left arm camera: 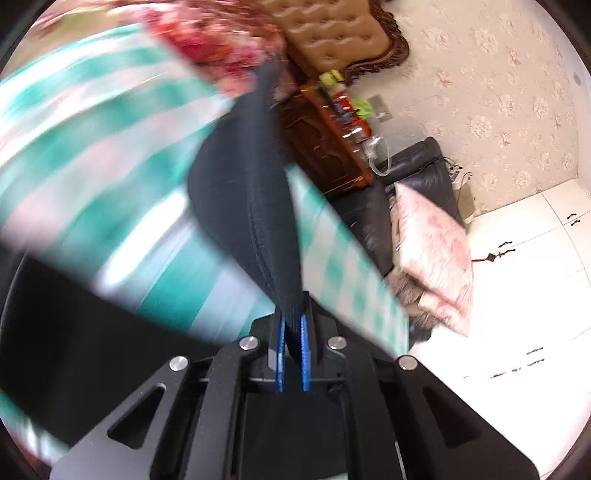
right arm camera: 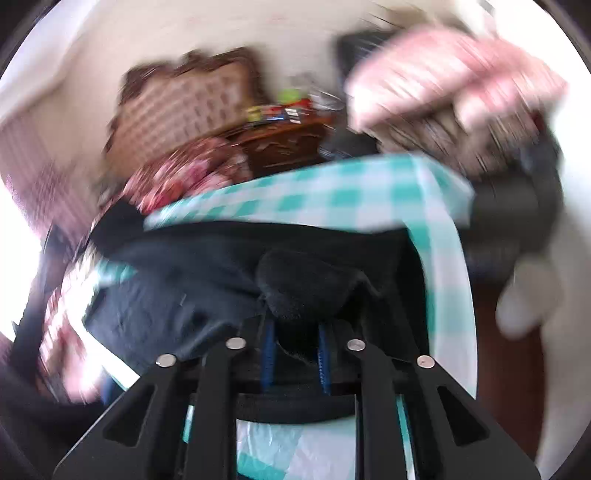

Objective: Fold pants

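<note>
Left wrist and right wrist views, both smeared by motion.

The bed [left arm camera: 92, 155], covered in a teal-and-white check sheet, fills the left half of the left view; its side edge runs diagonally down to the lower right, and beyond that edge lies open white floor [left arm camera: 535, 295]. In the right view the bed's far corner [right arm camera: 443, 184] stands out against a dark sofa, the sheet falling away down the right side.

The pants [left arm camera: 255, 206], dark navy, lie partly on the bed and partly lifted. In the left view a taut fold of them rises from the sheet straight into the left tool [left arm camera: 291, 332], whose blue pads are pressed tight on the cloth. In the right view the pants [right arm camera: 192, 280] spread across the near part of the bed, reaching its left side, and a bunched fold sits between the fingers of the right tool [right arm camera: 295, 343]; its blue pads stand a little apart, and blur leaves unclear whether they press on the cloth.

Beyond the far edge stand a tufted headboard [left arm camera: 332, 33], a dark wooden nightstand [left arm camera: 325, 147] crowded with small items too blurred to name, and a black sofa [left arm camera: 417, 173] bearing a pink pillow [left arm camera: 432, 258]. A floral quilt [left arm camera: 210, 40] lies at the head of the bed. The pants' full outline is cut off by both tools.
</note>
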### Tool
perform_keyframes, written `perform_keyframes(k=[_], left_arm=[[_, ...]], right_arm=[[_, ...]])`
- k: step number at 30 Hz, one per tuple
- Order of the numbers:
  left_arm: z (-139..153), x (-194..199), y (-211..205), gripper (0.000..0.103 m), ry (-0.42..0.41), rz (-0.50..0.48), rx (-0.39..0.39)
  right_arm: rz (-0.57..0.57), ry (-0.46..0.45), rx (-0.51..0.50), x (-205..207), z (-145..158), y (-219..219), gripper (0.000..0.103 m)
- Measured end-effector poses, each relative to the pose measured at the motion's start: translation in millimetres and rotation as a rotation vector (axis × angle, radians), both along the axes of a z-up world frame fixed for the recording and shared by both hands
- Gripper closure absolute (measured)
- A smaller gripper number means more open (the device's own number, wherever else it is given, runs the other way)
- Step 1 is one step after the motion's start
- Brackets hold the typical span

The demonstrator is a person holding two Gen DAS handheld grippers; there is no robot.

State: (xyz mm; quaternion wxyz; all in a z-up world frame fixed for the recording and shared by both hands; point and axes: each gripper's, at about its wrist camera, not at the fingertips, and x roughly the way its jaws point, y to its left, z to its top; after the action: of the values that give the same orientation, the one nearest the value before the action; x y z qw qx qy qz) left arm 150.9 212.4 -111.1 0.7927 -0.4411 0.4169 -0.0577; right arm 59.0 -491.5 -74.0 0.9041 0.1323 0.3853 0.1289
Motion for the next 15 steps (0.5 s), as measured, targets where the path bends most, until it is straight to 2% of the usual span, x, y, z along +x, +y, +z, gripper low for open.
perform_keyframes(k=[1, 2, 4, 6, 7, 8, 10, 12, 15], left_arm=[[-23, -42, -8, 0.097, 0.025, 0.002, -0.023], [-39, -62, -15, 0.097, 0.04, -0.002, -0.022], [-73, -95, -27, 0.097, 0.085, 0.004, -0.008], [-97, -113, -36, 0.095, 0.102, 0.031, 0.031], [-100, -115, -38, 0.092, 0.09, 0.038, 0.035], [-103, -117, -37, 0.089, 0.076, 0.049, 0.009], [-103, -116, -37, 0.065, 0.062, 0.052, -0.014], [-97, -111, -34, 0.056, 0.044, 0.06, 0.024], [-95, -112, -26, 0.054, 0.045, 0.074, 0.053]], right_arm=[[-0.052, 0.058, 0.049, 0, -13, -11, 0.071], [-0.101, 0.106, 0.065, -1, -24, -17, 0.065], [-0.18, 0.193, 0.147, -6, -51, -27, 0.064], [-0.242, 0.229, 0.29, -16, -72, -36, 0.063], [-0.281, 0.218, 0.349, -25, -78, -38, 0.061], [-0.313, 0.215, 0.399, -32, -81, -41, 0.055], [-0.391, 0.224, 0.494, -47, -89, -44, 0.043], [-0.425, 0.22, 0.533, -55, -92, -43, 0.043], [-0.447, 0.202, 0.576, -60, -91, -39, 0.041]])
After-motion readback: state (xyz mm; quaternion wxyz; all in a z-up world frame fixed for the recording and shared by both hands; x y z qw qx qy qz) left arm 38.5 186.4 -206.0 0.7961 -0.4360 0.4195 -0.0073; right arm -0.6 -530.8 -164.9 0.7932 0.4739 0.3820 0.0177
